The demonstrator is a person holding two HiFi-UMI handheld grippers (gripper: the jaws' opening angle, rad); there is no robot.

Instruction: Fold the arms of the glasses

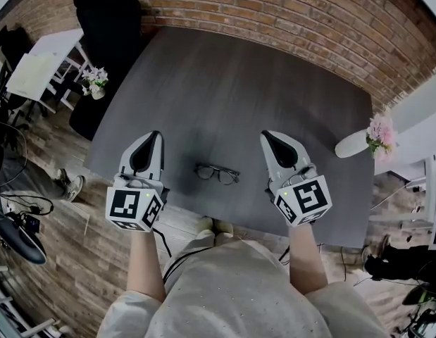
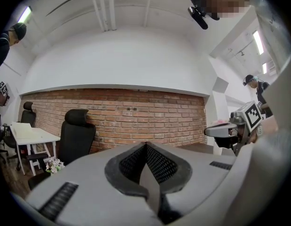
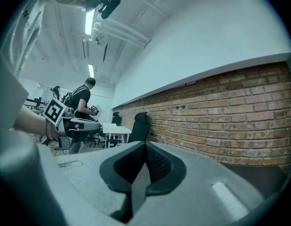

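Dark-framed glasses (image 1: 218, 173) lie on the dark grey table (image 1: 232, 90) near its front edge, between my two grippers. My left gripper (image 1: 156, 134) hovers to their left, shut and empty. My right gripper (image 1: 265, 134) hovers to their right, also shut with nothing in it. Both point level toward the brick wall, above the table. In the left gripper view the jaws (image 2: 146, 145) meet with no gap, and the right gripper (image 2: 230, 130) shows at the right. In the right gripper view the jaws (image 3: 145, 145) are closed too, and the left gripper (image 3: 72, 125) shows at the left. The glasses appear in neither gripper view.
A white vase with pink flowers (image 1: 369, 139) stands at the table's right edge. A black office chair (image 1: 108, 20) sits at the far left corner. A white desk (image 1: 41, 65) and a small flower pot (image 1: 96, 83) are off to the left. A brick wall (image 1: 288, 13) runs behind the table.
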